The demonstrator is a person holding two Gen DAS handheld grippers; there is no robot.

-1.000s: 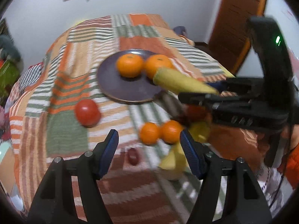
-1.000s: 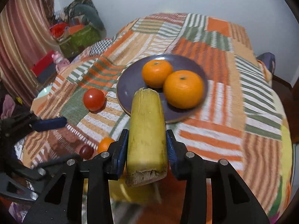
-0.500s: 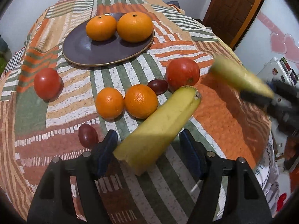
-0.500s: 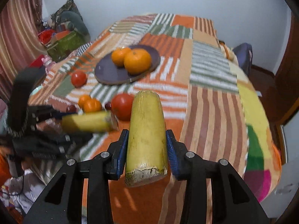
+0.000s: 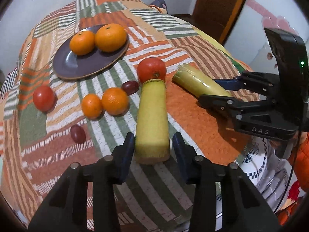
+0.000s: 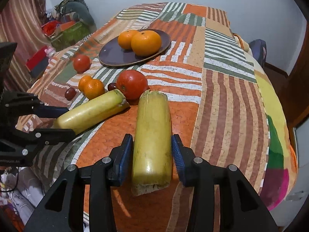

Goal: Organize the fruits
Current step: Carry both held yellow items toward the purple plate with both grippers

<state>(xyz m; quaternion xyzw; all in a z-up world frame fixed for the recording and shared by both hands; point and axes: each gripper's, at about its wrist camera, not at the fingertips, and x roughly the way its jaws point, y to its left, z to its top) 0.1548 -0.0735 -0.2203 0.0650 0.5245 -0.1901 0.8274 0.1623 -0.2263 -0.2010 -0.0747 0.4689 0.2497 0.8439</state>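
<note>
Two yellow sugarcane-like pieces lie on the patchwork cloth. One piece (image 5: 151, 118) lies between the jaws of my left gripper (image 5: 153, 145), which stand slightly apart from it. The other piece (image 6: 152, 143) lies between the jaws of my right gripper (image 6: 152, 150), with small gaps on both sides. Both grippers are open. A dark plate (image 5: 77, 65) holds two oranges (image 5: 82, 42) (image 5: 111, 37). Two small oranges (image 5: 115, 101), two tomatoes (image 5: 151, 69) (image 5: 43, 97) and two grapes (image 5: 77, 133) lie loose on the cloth.
The table edge drops off at the right (image 6: 280, 135). A wooden door (image 5: 218, 5) stands beyond it. Cluttered boxes and bags (image 6: 63, 29) sit far left by a striped curtain. White patterned fabric (image 5: 256, 164) lies below the right gripper.
Both pieces have come down onto the cloth side by side. Both grippers' jaws have opened off them. The right gripper moved in next to the left one.
</note>
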